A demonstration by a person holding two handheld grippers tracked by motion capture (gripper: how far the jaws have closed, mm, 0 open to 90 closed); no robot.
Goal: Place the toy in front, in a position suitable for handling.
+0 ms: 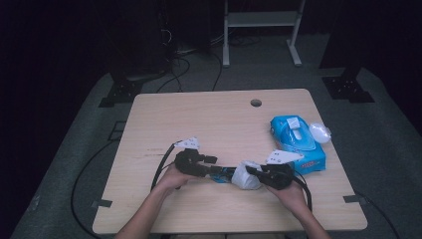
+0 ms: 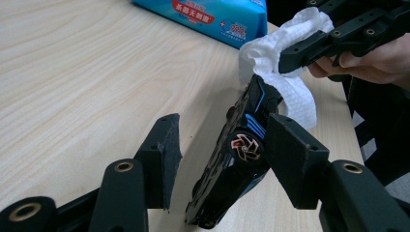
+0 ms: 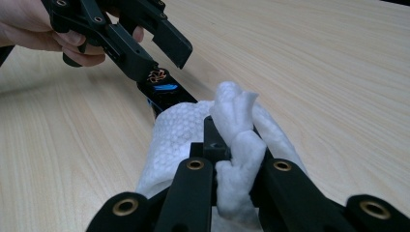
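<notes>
- Near the front edge of the table (image 1: pixel 149 209), from the high view, I have the left gripper (image 1: pixel 211 160) and the right gripper (image 1: pixel 251 172) meeting over a black toy car (image 1: pixel 222 173), with a white wet wipe (image 1: pixel 245 177) bunched at its right end; the blue wipes pack (image 1: pixel 298 142) lies just beyond my right hand.
- Along the left gripper view, its fingers (image 2: pixel 164 154) stand apart around the toy car (image 2: pixel 232 169): the right one seems to touch its side, the left one is clear, so nothing is clamped. The car is tilted on edge, far end buried in the wipe (image 2: pixel 290 92).
- Looking down the right gripper view, its fingers (image 3: pixel 193 188) are closed tight on the wipe (image 3: pixel 232 140), draped over the car (image 3: pixel 167 94).
- I judge this the wiping step, at a regrip. Next I'd close the left fingers on the car to steady it, then rub along the body.
</notes>
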